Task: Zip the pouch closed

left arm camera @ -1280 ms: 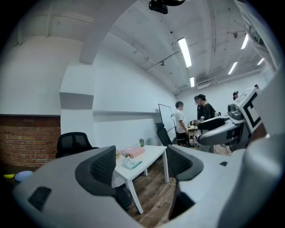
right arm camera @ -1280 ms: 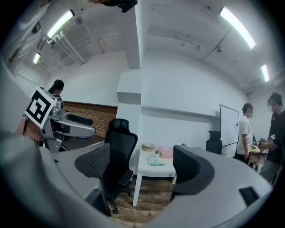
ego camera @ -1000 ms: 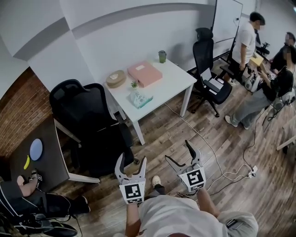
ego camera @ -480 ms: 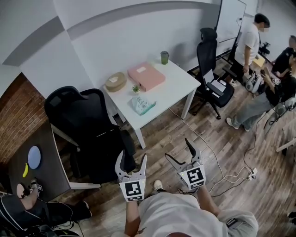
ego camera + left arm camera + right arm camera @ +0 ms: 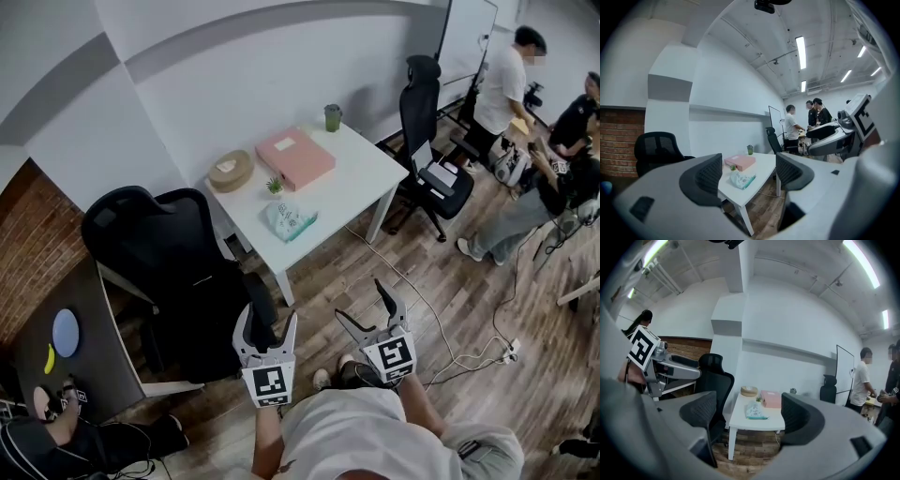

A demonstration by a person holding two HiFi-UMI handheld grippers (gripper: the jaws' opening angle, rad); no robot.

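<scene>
A pale teal-and-white pouch (image 5: 289, 220) lies near the front edge of a white table (image 5: 352, 178), well ahead of both grippers. It also shows between the jaws in the left gripper view (image 5: 742, 179) and the right gripper view (image 5: 755, 412). My left gripper (image 5: 266, 323) and right gripper (image 5: 362, 304) hang side by side over the wooden floor, far short of the table. Both are open with nothing between their jaws. The pouch's zipper is too small to make out.
On the table are a pink box (image 5: 295, 157), a round beige container (image 5: 231, 171), a small plant (image 5: 275, 186) and a green cup (image 5: 333, 117). A black office chair (image 5: 164, 272) stands left of the table, another chair (image 5: 427, 141) to its right. Cables (image 5: 441, 352) cross the floor; people (image 5: 506, 80) are at far right.
The head view has shifted a little, so the table sits slightly nearer and the black chair further left. Both grippers keep the same open pose.
</scene>
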